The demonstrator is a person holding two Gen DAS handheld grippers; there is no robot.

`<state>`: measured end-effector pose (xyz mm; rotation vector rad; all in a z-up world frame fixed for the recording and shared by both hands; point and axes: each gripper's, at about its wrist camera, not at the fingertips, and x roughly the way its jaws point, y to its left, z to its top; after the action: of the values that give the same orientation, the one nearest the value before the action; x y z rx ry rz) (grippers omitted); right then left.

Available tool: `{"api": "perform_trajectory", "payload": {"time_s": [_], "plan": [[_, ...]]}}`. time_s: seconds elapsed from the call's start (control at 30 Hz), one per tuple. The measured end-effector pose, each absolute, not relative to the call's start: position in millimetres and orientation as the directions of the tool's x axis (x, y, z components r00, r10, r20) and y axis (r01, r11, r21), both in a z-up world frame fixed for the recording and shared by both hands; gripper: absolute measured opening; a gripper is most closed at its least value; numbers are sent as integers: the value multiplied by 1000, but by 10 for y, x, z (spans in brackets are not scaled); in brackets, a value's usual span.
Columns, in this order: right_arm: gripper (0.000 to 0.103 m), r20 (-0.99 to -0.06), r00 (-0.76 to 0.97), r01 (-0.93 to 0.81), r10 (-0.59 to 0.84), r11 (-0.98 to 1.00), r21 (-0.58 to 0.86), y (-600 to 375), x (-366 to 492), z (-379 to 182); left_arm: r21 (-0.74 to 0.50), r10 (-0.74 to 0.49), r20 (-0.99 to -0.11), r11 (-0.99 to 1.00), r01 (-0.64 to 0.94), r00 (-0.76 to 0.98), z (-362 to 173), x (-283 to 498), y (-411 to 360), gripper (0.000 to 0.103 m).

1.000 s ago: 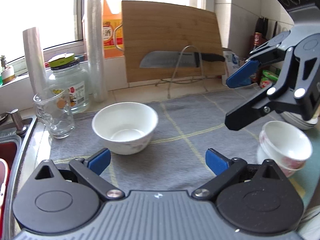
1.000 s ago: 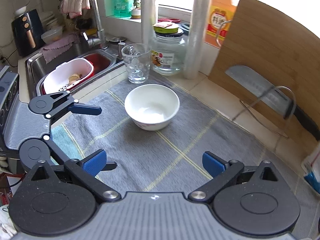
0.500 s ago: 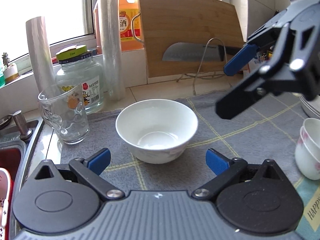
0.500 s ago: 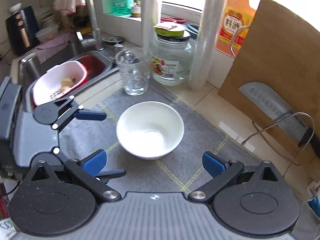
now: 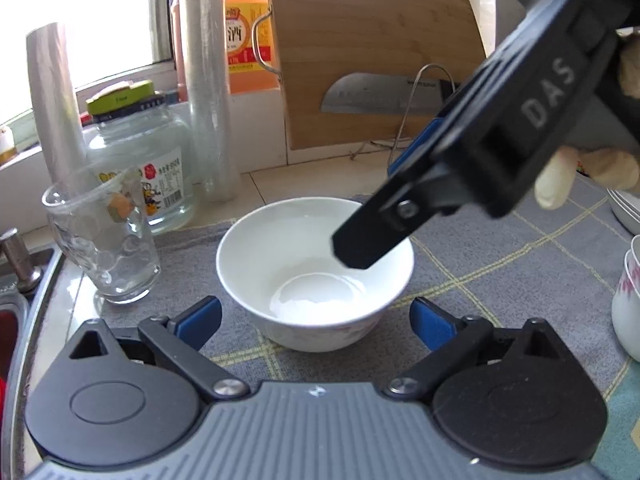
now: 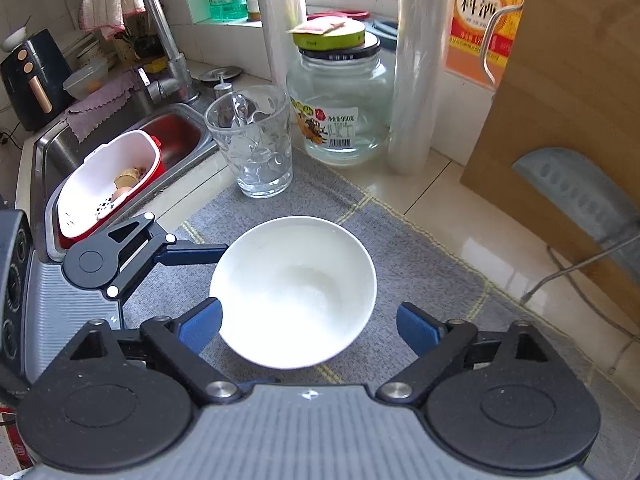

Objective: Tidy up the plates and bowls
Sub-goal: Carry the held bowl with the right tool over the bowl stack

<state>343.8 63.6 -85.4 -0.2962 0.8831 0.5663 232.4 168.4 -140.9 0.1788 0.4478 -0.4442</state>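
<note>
A white bowl stands upright on a grey mat; it also shows in the right wrist view. My left gripper is open, its blue pads level with the bowl's near side. My right gripper is open above the bowl's near rim; in the left wrist view its lower finger hangs over the bowl. Small stacked bowls and stacked plates stand at the right edge.
A glass cup, a glass jar and two plastic-wrap rolls stand behind the bowl. A cutting board with a cleaver leans at the back. A sink holding a colander lies to the left.
Both grippers have moved in toward the white bowl. The right gripper has come over it from the right. Both remain open.
</note>
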Motion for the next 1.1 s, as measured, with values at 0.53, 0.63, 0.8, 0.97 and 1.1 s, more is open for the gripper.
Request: {"api": "perform_trajectory", "payload": {"time_s": [0.53,0.63,0.8,0.97,1.1], "plan": [[80,-802,458,-559,384,826,76,630,3808,-1058,69,-389,-441,883,463,809,-1405,2385,1684,93],[76,-801,452,-565,394,820,85,655,3835,-1073,71,-388,-442,884,463,809,-1405,2386,1686,93],[74,-796,451,-563,405,820,98,641,3862,-1068,72,-387,-443,884,462,809,-1404,2379,1686,92],[71,-795,448,-556,409,824,110,617,3873,-1064,74,-389,-433,884,462,813,-1400,2377,1686,92],[71,-794,446,-554,412,824,117,612,3857,-1049,73,-388,-439,884,462,810,-1392,2368,1684,92]]}}
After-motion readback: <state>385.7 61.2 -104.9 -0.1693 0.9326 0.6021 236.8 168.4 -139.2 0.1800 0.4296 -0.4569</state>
